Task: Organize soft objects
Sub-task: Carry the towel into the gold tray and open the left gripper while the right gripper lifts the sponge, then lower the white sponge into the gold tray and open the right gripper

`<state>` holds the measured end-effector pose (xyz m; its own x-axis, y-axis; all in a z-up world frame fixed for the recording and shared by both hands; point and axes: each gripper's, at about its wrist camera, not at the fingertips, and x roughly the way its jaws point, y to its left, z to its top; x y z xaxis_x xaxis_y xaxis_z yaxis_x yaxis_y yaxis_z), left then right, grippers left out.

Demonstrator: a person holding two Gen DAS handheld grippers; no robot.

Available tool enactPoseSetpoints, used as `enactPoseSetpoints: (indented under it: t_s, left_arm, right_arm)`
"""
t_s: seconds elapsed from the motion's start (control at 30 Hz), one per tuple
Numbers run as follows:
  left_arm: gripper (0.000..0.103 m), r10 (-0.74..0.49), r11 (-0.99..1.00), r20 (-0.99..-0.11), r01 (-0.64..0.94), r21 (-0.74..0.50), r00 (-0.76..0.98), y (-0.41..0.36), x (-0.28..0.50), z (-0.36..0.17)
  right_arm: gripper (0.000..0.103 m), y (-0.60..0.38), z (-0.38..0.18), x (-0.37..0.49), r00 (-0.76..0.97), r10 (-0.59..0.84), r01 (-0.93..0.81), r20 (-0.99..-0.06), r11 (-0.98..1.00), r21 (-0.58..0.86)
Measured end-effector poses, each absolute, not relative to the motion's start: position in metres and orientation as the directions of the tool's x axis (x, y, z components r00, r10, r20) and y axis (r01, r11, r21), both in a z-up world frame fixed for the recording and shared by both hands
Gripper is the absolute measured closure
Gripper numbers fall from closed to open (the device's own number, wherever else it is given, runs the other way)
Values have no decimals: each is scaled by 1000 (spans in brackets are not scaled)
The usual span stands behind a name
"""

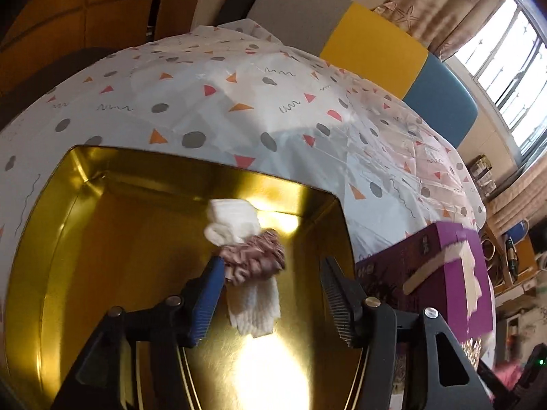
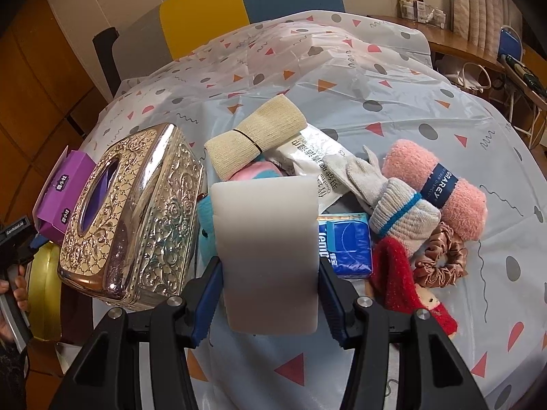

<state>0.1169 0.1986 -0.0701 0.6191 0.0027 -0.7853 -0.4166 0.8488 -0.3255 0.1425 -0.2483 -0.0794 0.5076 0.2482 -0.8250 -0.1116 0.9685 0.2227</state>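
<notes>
In the left wrist view my left gripper [image 1: 271, 273] is open above a gold tin [image 1: 102, 225]. A white glove [image 1: 251, 304] with a brown-pink scrunchie [image 1: 254, 258] around it lies loose in the tin between the fingers. In the right wrist view my right gripper [image 2: 270, 266] is shut on a white sponge block [image 2: 270, 256], held above the table. Behind it lies a pile: a beige bandage roll [image 2: 256, 133], a grey glove [image 2: 355, 174], a striped sock [image 2: 400, 212], a pink towel roll [image 2: 434, 188], a pink scrunchie [image 2: 441, 256], a red knitted item [image 2: 400, 273] and a blue tissue pack [image 2: 345, 242].
An ornate silver tissue box [image 2: 136, 215] stands left of the sponge, with a purple box [image 2: 65, 188] behind it, also in the left wrist view [image 1: 427, 266]. The gold tin's edge [image 2: 44, 294] shows at far left. The patterned tablecloth [image 1: 239, 102] covers the table.
</notes>
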Motion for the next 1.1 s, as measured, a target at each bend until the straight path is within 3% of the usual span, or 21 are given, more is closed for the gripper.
enactPoseSetpoints:
  t_s: [0.33, 0.57, 0.87, 1.1]
  left_arm:
    - [40, 107, 880, -785, -425, -211, 610, 193, 54, -69]
    - [34, 175, 901, -729, -407, -152, 661, 190, 23, -47]
    - [31, 215, 911, -695, -397, -110, 686, 186, 6, -32]
    - [29, 246, 907, -686, -413, -86, 685, 191, -4, -30]
  right_arm:
    - [49, -261, -66, 138, 575, 248, -75, -779, 965, 252]
    - [49, -250, -48, 129, 598, 275, -128, -752, 960, 249]
    - [49, -179, 3, 95, 604, 396, -342, -691, 913, 223]
    - [49, -92, 28, 67, 514, 538, -553, -668, 803, 221]
